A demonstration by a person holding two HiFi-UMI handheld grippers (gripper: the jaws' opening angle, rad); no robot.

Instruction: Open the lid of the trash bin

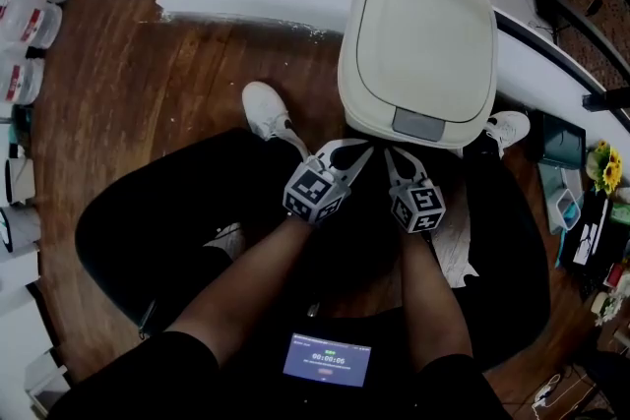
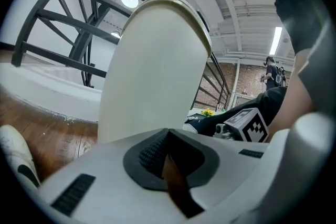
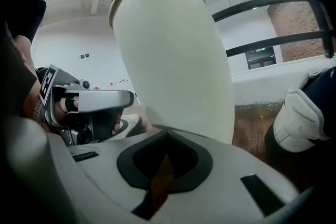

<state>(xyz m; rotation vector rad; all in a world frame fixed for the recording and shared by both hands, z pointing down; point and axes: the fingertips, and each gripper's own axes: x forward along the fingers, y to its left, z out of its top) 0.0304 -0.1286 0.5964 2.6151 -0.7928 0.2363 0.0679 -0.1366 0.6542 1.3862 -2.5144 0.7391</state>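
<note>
Closed trash bin (image 1: 418, 34), seen from overhead.
Only the gripper views show left gripper (image 2: 167, 140) and right gripper (image 3: 167, 140) clenched, empty, facing it.

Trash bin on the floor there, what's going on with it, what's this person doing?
A person holds a gripper in each hand, facing a cream trash bin on a wooden floor. The left gripper and the right gripper sit side by side, low at the front of the bin, under the grey pad at the front edge of the lid. Both have their jaws together with nothing between them. The lid is down, so it has not yet been opened.
</note>
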